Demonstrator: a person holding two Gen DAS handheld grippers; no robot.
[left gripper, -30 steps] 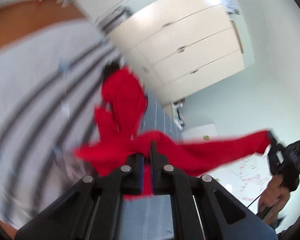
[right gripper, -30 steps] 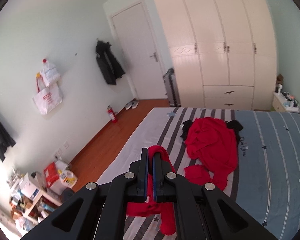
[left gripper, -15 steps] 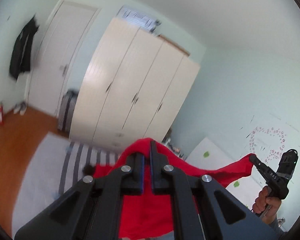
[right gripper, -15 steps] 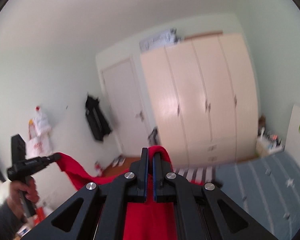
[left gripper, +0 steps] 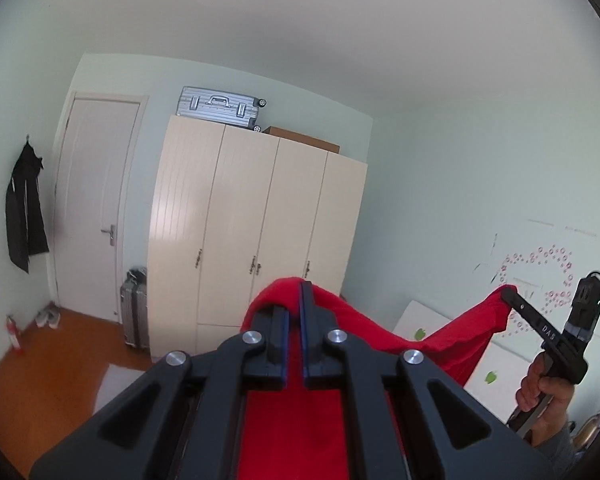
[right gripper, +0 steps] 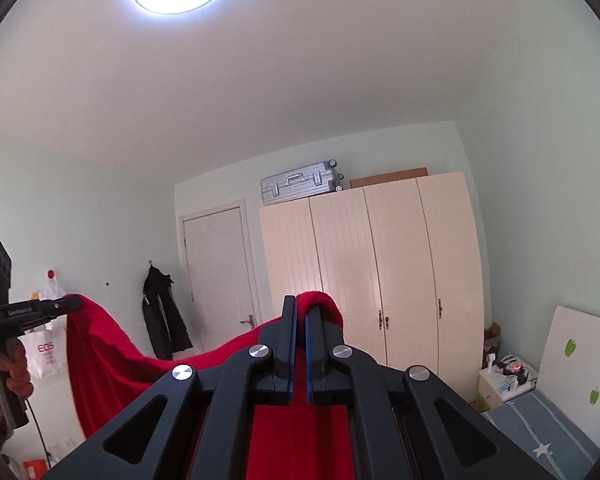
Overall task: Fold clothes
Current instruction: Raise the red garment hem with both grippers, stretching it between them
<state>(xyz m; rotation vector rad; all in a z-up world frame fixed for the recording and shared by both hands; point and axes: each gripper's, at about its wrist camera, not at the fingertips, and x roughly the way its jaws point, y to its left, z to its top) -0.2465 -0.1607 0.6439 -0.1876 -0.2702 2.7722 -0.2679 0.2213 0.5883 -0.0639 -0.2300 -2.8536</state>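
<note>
A red garment hangs stretched in the air between both grippers. My left gripper is shut on one top corner of it. My right gripper is shut on the other corner, and the cloth sags between them. The right gripper also shows at the right of the left wrist view, the left gripper at the left of the right wrist view, each pinching the cloth. Both point up toward the wardrobe and ceiling. The garment's lower part is hidden below the frames.
A cream wardrobe with a silver suitcase on top stands ahead, a white door to its left. A corner of the blue bed shows at lower right. A dark coat hangs on the wall.
Both grippers have lifted the red garment off the bed and tilted upward. The bed and the other red clothes have dropped out of view.
</note>
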